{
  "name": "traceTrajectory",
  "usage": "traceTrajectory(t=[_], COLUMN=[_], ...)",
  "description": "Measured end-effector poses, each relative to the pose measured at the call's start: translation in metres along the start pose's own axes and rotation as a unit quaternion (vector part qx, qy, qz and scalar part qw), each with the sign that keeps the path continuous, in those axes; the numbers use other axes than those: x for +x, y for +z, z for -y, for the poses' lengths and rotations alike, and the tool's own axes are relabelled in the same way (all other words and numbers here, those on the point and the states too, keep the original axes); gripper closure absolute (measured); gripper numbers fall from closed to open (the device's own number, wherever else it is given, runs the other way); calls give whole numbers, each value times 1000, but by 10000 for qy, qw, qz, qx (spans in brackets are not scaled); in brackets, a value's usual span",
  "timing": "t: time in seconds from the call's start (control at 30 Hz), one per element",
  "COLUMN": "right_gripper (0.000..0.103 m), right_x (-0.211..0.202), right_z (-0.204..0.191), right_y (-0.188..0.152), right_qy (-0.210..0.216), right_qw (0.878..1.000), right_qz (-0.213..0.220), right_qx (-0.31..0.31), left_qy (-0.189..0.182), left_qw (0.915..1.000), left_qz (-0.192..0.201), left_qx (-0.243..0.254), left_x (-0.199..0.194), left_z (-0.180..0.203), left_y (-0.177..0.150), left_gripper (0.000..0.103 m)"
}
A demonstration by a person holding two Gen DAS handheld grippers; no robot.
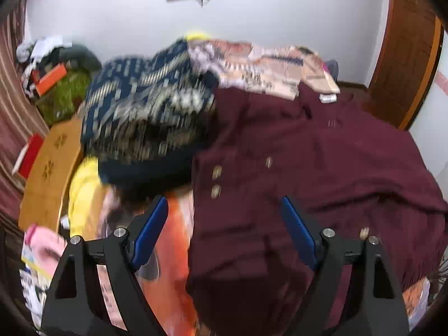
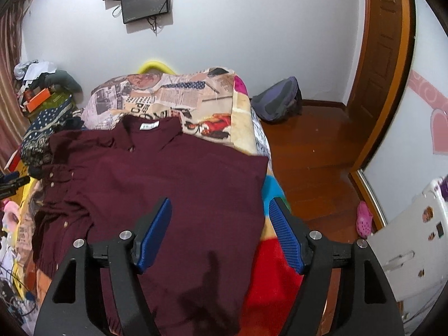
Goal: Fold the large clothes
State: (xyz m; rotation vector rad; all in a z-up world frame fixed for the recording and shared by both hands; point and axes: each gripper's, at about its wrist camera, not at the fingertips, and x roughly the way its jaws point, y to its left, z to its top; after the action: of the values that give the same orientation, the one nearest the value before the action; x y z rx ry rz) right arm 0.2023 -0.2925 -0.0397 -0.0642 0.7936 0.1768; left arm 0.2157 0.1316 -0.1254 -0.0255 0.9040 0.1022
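A bed [image 2: 212, 106] under a newspaper-print blanket fills the middle of the room, its far end by the white wall. The maroon cardigan [image 2: 168, 173] lies spread over its near half, collar at the far side, its buttoned edge bunched on the left. A navy patterned cloth [image 1: 145, 103] is heaped just left of the cardigan. The left gripper [image 1: 224, 232] hangs released above the cardigan's left edge, nothing between its blue pads. The right gripper [image 2: 221, 235] is likewise released, above the cardigan's right edge.
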Motion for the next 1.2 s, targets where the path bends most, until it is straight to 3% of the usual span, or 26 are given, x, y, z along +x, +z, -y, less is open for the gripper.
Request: traceTrajectory(t=[0.4, 0.57, 0.77, 0.97, 1.03, 1.1, 1.2], right_gripper=[34, 34, 34, 34, 34, 34, 36], right_x=[6, 10, 21, 36, 36, 33, 28], right_z=[0, 0, -8, -16, -12, -8, -11], right_y=[-73, -103, -120, -126, -131, -135, -138], right_qy=[-51, 34, 455, 645, 732, 848, 952], right_qw=[9940, 9854, 9724, 9655, 9608, 9558, 9565], right_qz=[-716, -1048, -1321, -1409, -1399, -1412, -1407], right_qx=[825, 1342, 1868, 2092, 2280, 2435, 2371], left_qy=[-30, -380, -898, -1661, -1801, -1936, -1684], left_qw=[9941, 9870, 9689, 9360, 9321, 9330, 9535], left_qz=[-924, -1267, -1486, -1556, -1470, -1361, -1187], left_qx=[-565, -917, -1761, -2686, -2779, -2711, -2198], left_x=[22, 35, 49, 60, 58, 51, 37], left_z=[-29, -25, -33, -53, -51, -47, -31], left_y=[-89, -120, -143, -161, -165, -164, -151], left_gripper=[21, 21, 21, 23, 33, 54, 64])
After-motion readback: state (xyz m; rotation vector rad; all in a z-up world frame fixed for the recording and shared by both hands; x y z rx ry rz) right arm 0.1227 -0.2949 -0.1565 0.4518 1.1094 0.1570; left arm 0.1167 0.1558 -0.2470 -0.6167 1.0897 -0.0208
